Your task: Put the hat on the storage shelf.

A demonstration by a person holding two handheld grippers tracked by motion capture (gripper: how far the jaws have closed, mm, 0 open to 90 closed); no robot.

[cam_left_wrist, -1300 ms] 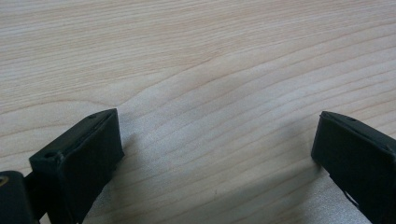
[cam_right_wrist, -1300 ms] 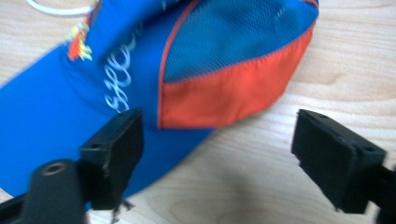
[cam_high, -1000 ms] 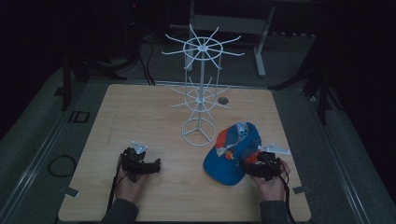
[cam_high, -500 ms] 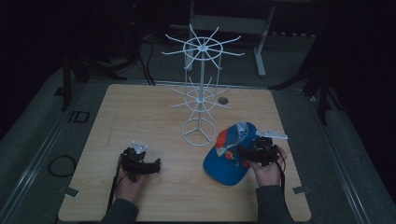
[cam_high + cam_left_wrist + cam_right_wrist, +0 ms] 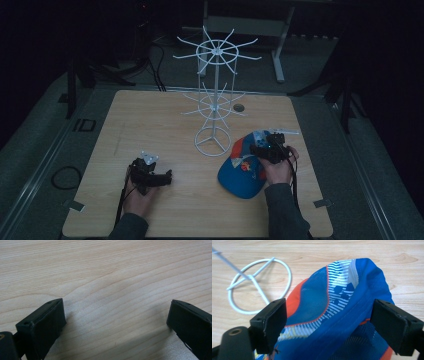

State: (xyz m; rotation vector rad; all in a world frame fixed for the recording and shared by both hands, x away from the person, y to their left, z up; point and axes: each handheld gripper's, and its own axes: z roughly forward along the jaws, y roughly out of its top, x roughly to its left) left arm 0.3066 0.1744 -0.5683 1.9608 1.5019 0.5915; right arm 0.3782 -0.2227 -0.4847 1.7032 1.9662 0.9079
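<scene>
So the blue and orange baseball cap (image 5: 243, 169) is lying on the wooden bench (image 5: 150, 125), right next to the round base of the white wire display rack (image 5: 214, 107). The right hand-held gripper (image 5: 329, 317) sits over the cap with its jaws spread wide, cap fabric between them. The left hand-held gripper (image 5: 115, 322) rests on bare wood, jaws apart too.

Bare table (image 5: 150, 125) left of white rack (image 5: 214, 100)

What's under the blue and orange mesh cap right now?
The blue and orange mesh cap lies on the light wooden table; bare wood shows around it. Whatever is beneath its crown is covered.
</scene>
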